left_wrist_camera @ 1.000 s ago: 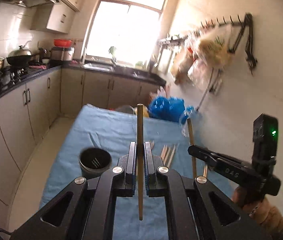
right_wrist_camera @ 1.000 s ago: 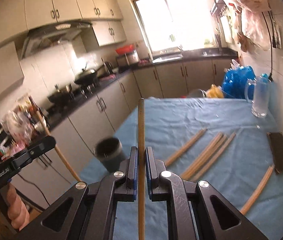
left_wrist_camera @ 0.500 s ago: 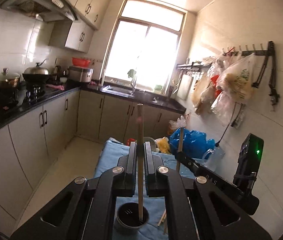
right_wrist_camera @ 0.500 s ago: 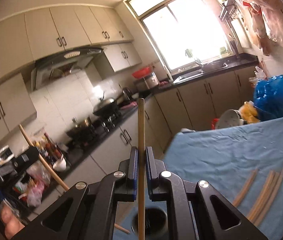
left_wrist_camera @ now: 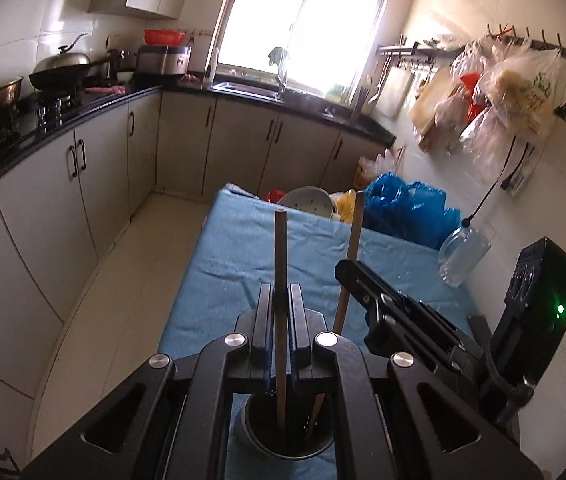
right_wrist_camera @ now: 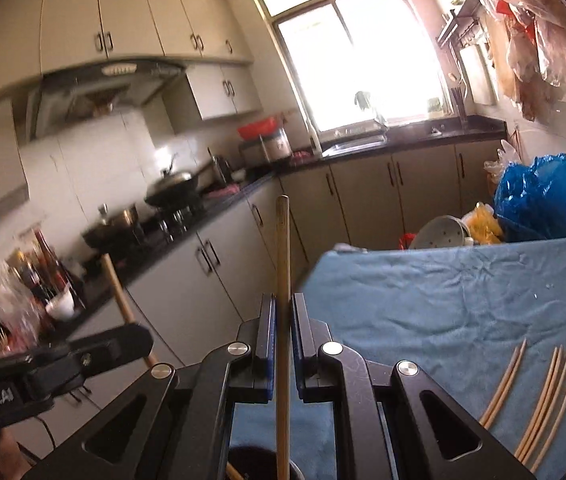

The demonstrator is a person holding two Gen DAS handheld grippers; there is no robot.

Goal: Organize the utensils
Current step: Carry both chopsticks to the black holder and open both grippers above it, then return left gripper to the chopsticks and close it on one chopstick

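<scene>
Both tongs lowered: left tongs [left_wrist_camera: 281,312] and right tongs [right_wrist_camera: 282,320] clamp chopsticks, tips now inside cup [left_wrist_camera: 283,444].

- A bright window [left_wrist_camera: 303,12] fills the far wall above a sink [left_wrist_camera: 251,88], washing the room in daylight.
- Beige base cabinets [left_wrist_camera: 63,184] with dark handles run under a black countertop [left_wrist_camera: 95,106] along the left side and far end.
- White upper cabinets [right_wrist_camera: 123,28] hang above a range hood [right_wrist_camera: 99,84].
- White wall tiles [left_wrist_camera: 35,12] back the stove.
- The floor [left_wrist_camera: 123,280] is pale tile.
- A hook rail [left_wrist_camera: 539,46] on the right wall carries plastic bags.
</scene>
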